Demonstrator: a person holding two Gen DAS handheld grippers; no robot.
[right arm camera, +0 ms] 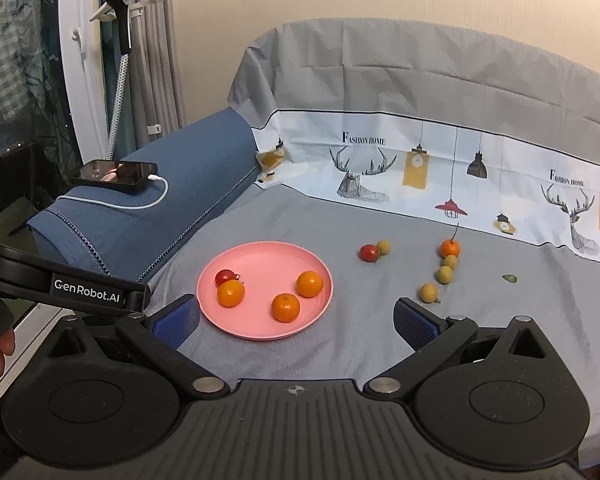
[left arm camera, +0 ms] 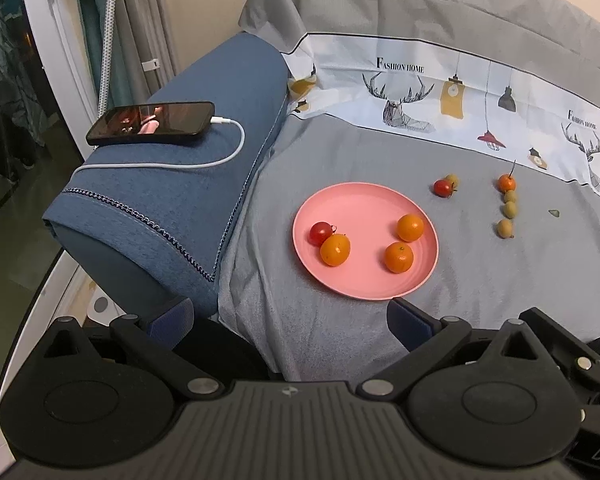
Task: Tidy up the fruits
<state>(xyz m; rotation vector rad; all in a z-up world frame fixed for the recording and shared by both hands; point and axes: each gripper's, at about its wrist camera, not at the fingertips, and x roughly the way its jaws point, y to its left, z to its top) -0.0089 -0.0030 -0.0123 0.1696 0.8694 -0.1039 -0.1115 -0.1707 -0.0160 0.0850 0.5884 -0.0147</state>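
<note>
We see a pink plate [left arm camera: 365,200] on the grey cloth [left arm camera: 340,152], holding three small oranges [left arm camera: 335,250] and one red cherry tomato [left arm camera: 320,233]; the tomato touches the leftmost orange. In the right wrist view the same pink plate [right arm camera: 265,254] sits just ahead of the fingers. Off the plate, further back on the cloth, a second cherry tomato [left arm camera: 443,188] lies against a small yellow-green fruit [left arm camera: 453,178]. To its right an orange with a stem [left arm camera: 506,182] heads a loose line of three more yellow-green fruits [left arm camera: 510,209]. A small green scrap [left arm camera: 554,213] lies well apart to the right.

Our left gripper [left arm camera: 290,316] hovers near the plate's front edge with its jaws wide apart, holding nothing. Our right gripper [right arm camera: 296,316] is likewise spread wide and empty.

Left of the cloth, a blue cushion [left arm camera: 172,184] carries a phone [left arm camera: 151,122] plugged into a white cable [left arm camera: 172,164]. Behind runs a printed cloth border [left arm camera: 440,92] with antlers and lamps.
</note>
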